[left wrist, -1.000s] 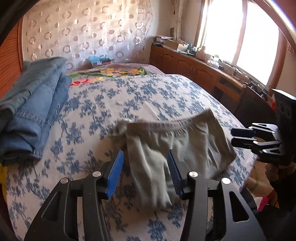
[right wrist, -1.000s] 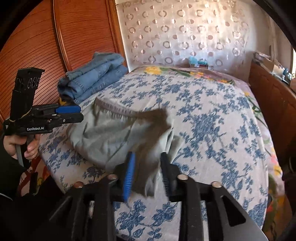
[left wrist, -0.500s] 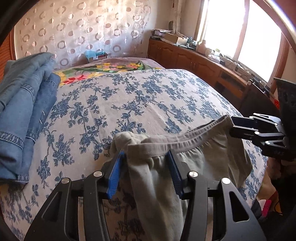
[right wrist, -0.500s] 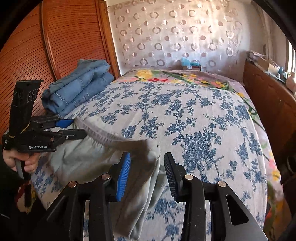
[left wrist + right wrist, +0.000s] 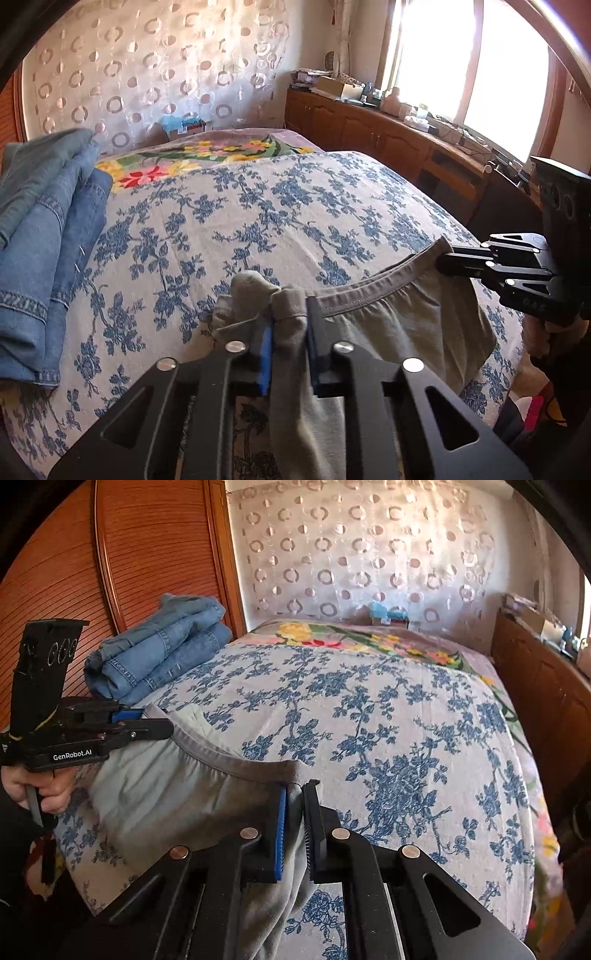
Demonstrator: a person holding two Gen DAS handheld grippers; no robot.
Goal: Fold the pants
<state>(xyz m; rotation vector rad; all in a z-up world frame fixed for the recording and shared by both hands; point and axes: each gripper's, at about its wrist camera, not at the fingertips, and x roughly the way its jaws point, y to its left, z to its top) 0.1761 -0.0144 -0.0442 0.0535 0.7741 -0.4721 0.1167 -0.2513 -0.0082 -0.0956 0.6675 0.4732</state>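
Both hand-held grippers, left [image 5: 290, 328] and right [image 5: 294, 812], have clenched onto the grey pants' waistband [image 5: 373, 291]; the bunched left corner may slip free over the bed [image 5: 258, 206].

Home bedroom, floral-covered bed [image 5: 369, 709], patterned curtain [image 5: 369, 554], wooden cabinets [image 5: 388, 136], folded jeans [image 5: 159, 653]

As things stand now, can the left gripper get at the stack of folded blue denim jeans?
Probably not yet. The left gripper is shut on the grey pants, so it is occupied. The stack of folded blue denim jeans lies to its left, with only bare floral bedspread between.
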